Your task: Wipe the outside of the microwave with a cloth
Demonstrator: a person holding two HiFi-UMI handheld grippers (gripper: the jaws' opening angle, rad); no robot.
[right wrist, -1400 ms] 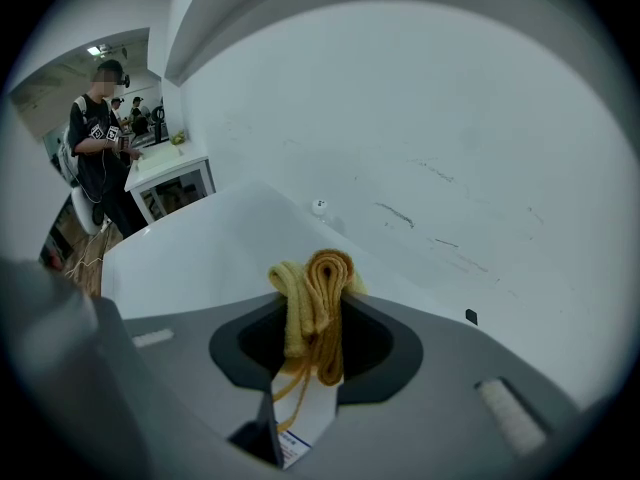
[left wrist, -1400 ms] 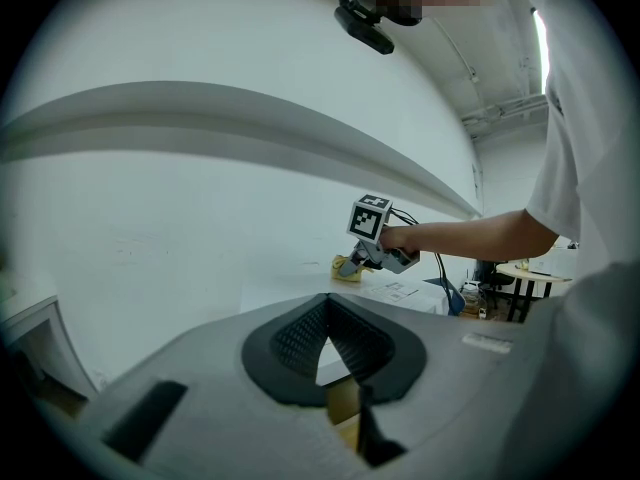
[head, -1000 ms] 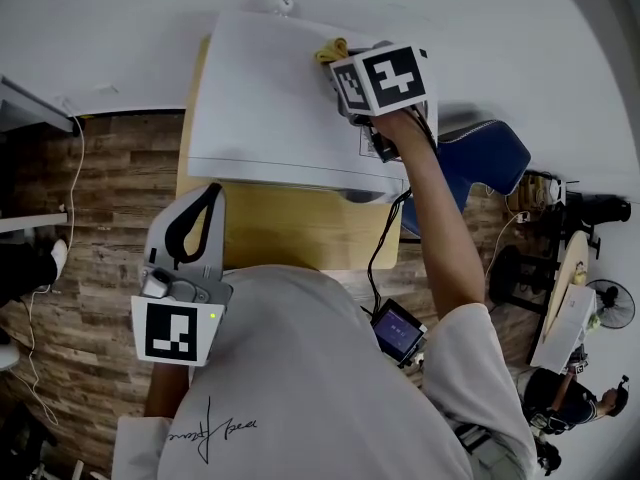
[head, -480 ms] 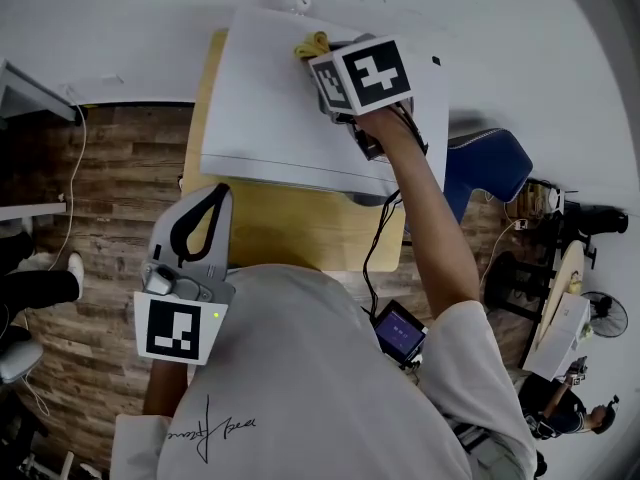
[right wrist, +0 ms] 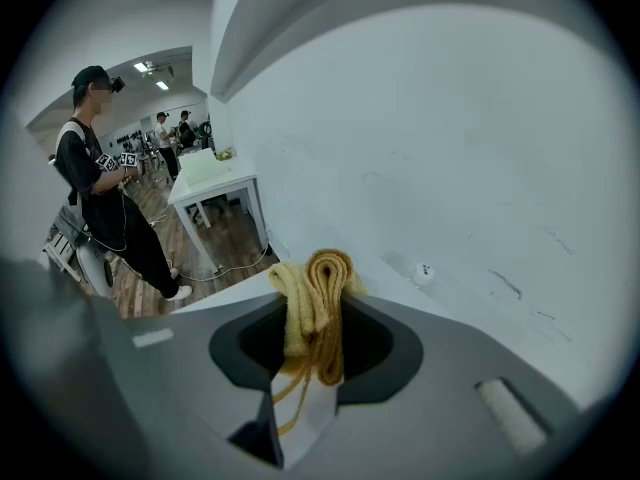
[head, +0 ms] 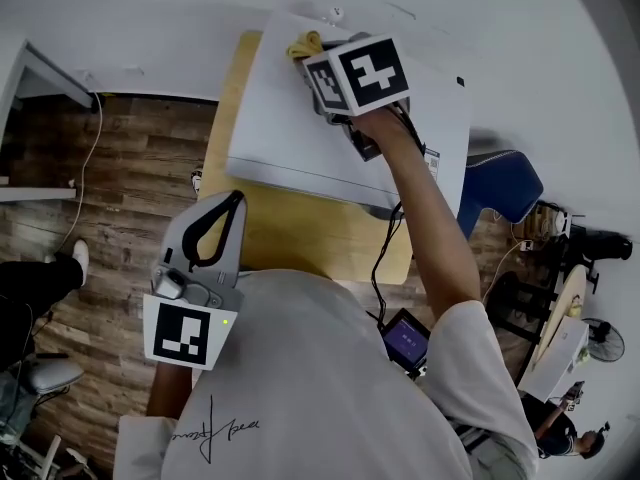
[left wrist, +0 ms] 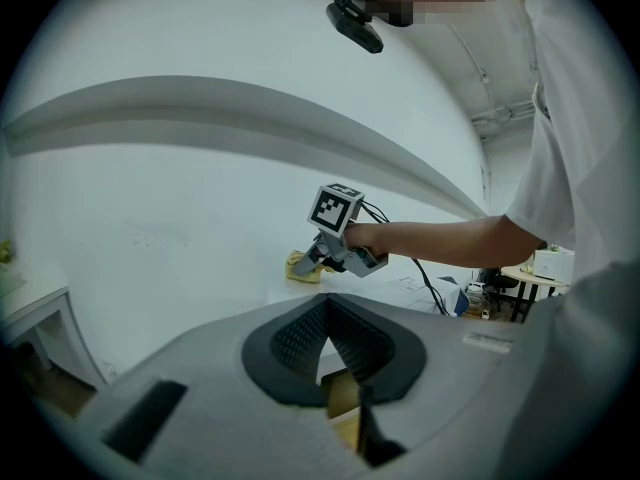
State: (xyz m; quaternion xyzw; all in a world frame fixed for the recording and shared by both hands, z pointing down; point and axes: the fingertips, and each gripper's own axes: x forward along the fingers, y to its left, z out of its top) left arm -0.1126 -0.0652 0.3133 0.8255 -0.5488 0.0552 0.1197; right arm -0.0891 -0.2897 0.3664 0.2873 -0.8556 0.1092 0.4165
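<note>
The white microwave stands on a wooden table, seen from above in the head view. My right gripper is over the microwave's top near its far left corner, shut on a bunched yellow cloth that touches the top. In the right gripper view the cloth is folded between the jaws and sticks out past the tips of the right gripper. My left gripper hangs at the table's near edge by my body, jaws together with nothing in them. The left gripper view looks past the left gripper at the cloth.
The wooden table shows in front of the microwave. A blue chair stands to the right. A white wall runs right behind the microwave. A person in black and a white table stand farther off on the wood floor.
My right gripper has slid the cloth leftward across the microwave's top toward the far left corner. The left gripper has stayed by my body.
</note>
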